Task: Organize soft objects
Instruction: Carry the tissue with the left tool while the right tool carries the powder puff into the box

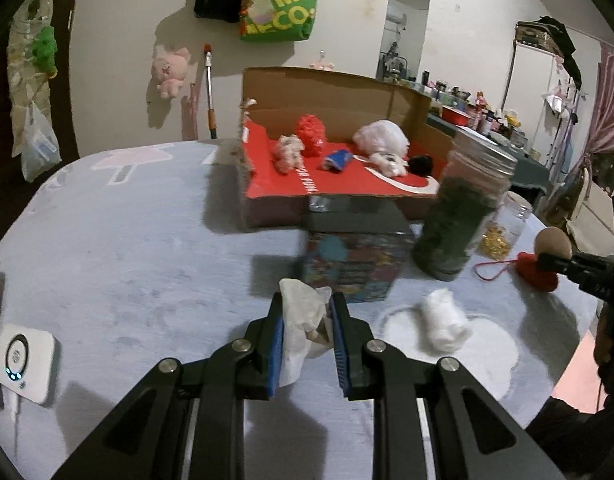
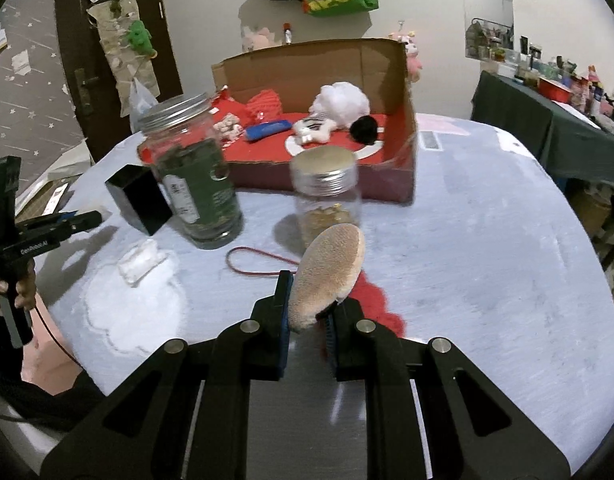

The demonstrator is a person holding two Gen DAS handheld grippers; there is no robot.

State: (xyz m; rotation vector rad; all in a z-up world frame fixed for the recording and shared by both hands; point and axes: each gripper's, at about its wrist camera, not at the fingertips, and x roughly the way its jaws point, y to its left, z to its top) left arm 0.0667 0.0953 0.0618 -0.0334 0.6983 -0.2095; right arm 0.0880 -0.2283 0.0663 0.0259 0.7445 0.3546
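Left wrist view: the left hand-held gripper (image 1: 307, 320) is clamped on a crumpled white tissue (image 1: 303, 316) above the tabletop (image 1: 127, 240); the cardboard box (image 1: 331, 88) lies ahead toward the far edge. Carry it over the colourful carton (image 1: 351, 264), then let go inside.

Right wrist view: the right hand-held gripper (image 2: 307, 312) pinches a tan sponge (image 2: 327, 276), red yarn (image 2: 371, 304) beneath. Pass beside the gold-filled jar (image 2: 327, 196) to avoid knocking it.

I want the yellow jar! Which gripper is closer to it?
Right. The right gripper, holding a tan puff, is just in front of the yellow-filled jar. The left gripper is farther, past the green jar.
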